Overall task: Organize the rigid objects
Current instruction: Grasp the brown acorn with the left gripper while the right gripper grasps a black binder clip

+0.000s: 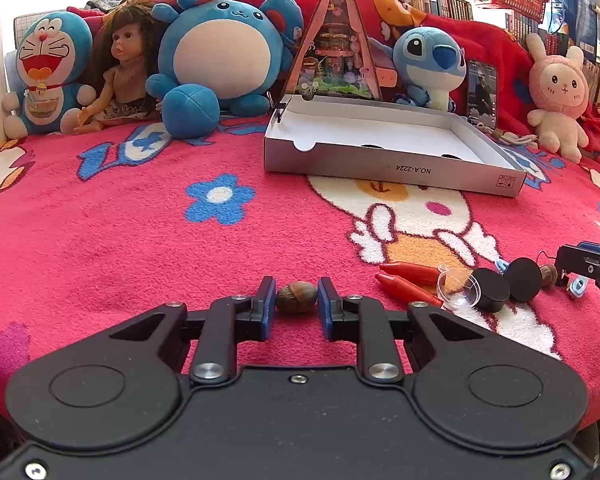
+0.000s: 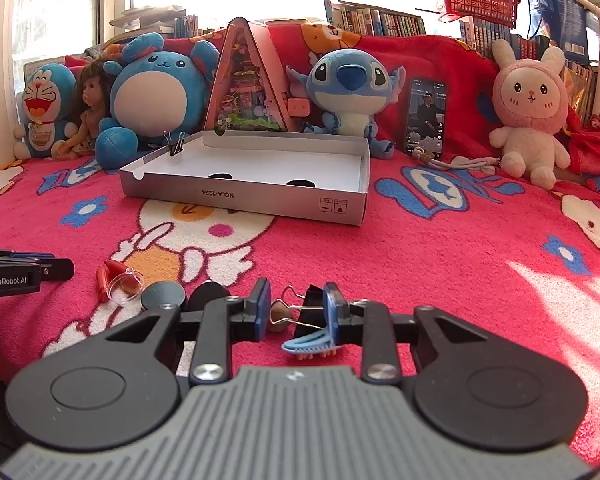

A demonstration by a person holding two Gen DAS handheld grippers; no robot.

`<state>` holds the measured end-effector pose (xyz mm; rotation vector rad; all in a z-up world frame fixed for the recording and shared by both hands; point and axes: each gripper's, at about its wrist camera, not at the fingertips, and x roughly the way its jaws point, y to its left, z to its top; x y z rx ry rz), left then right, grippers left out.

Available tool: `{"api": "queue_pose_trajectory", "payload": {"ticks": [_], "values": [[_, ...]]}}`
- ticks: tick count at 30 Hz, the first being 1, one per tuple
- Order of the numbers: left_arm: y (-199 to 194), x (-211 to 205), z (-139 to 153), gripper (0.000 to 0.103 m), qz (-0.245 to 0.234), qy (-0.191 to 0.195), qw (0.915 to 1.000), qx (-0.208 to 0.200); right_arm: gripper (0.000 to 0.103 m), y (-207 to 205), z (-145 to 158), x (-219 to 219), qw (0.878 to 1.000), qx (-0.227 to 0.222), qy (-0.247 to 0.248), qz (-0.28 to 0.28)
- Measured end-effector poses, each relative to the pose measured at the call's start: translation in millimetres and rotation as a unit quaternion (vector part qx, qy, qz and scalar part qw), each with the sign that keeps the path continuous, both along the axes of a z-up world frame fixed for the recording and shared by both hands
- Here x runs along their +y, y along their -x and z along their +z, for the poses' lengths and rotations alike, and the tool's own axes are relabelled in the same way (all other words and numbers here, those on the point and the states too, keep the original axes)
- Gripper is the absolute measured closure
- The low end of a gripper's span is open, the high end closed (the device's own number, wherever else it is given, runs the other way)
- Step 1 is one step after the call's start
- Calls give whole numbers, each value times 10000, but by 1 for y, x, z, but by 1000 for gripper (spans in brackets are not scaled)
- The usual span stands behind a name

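My left gripper (image 1: 296,298) pinches brown nut (image 1: 296,297) on blanket (image 1: 140,240), pads tight on both sides, ready for lift. My right gripper (image 2: 296,307) closes around black binder clip (image 2: 314,298); contact unclear. Open box (image 1: 380,160) far, likely destination. Remaining bits near right.

Left wrist: we look low and close over the blanket (image 1: 120,240) toward the box (image 1: 380,160).
Right wrist: same facing, further right.
Shared: box (image 2: 260,196), plush row.
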<state>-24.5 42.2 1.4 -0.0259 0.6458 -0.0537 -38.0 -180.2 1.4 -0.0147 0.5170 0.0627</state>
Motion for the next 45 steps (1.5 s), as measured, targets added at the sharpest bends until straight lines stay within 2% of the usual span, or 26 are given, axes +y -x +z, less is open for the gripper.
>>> {"api": "queue_pose_trajectory", "payload": {"ticks": [6,10,14,21,28,30,32,33,35,45], "values": [[0,-1,0,82,3,6,10000,3,50,-3,0,-5,10000,-6,-5,-89],[-1,-1,1,82,27,41,10000,9,47,-6,1,-10,9995,-91,-68,-299],[-2,-2,1,82,28,37,10000,15,38,-12,0,-15,9988,-48,-186,-451],[-3,-1,1,82,23,31,10000,20,37,-28,-11,-22,9953,416,-575,-659],[-3,-1,1,82,26,31,10000,18,37,-37,-14,-29,9915,563,-856,-805],[-4,-1,1,82,31,31,10000,18,40,-38,-15,-27,9913,602,-827,-827],[-6,-1,2,82,23,36,10000,15,56,-38,-15,-25,9918,603,-761,-831],[-8,-2,3,82,10,35,10000,12,59,-38,-14,-24,9920,606,-726,-839],[-10,-2,4,82,-9,19,10000,0,77,-37,-13,-23,9922,596,-702,-838],[-27,-5,18,82,-89,5,9997,-206,79,-36,-2,-20,9947,389,-568,-765]]}}
